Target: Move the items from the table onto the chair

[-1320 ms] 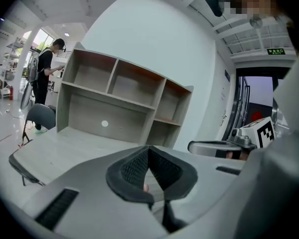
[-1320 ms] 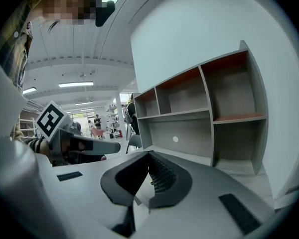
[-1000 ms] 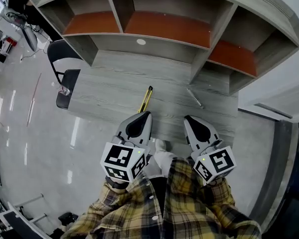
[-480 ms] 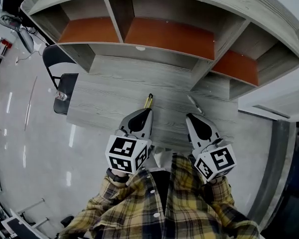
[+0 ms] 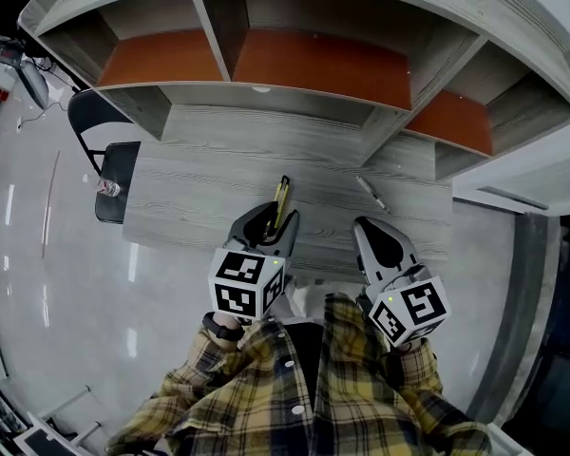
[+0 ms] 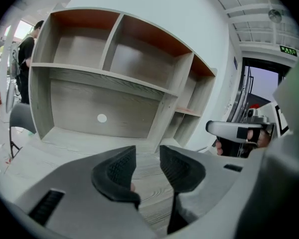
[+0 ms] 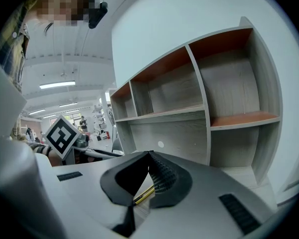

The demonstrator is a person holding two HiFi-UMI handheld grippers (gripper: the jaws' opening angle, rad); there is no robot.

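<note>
Grey desk [image 5: 190, 198]: my left gripper [image 5: 271, 219] is opening, only wood between its jaws, likely to take the yellow tool [image 5: 281, 196]; my right gripper [image 5: 372, 232] hangs clenched, empty.

Light: bright, even, from ceiling strips [image 7: 57, 85] | Glare: streaks on your glossy floor [image 5: 38, 245] | Shadows: soft | Edges: your gripper views bend strongly, black corners | Focus: close foreground soft

My shirt [image 5: 342, 397] is yellow, black and white plaid. The surface [image 5: 199, 179] is pale grey wood grain, as is the shelf unit [image 5: 380, 131], with orange-brown panels inside. The thin tool [image 5: 281, 196] is yellow and black; the chair [image 5: 114, 164] is black.
</note>
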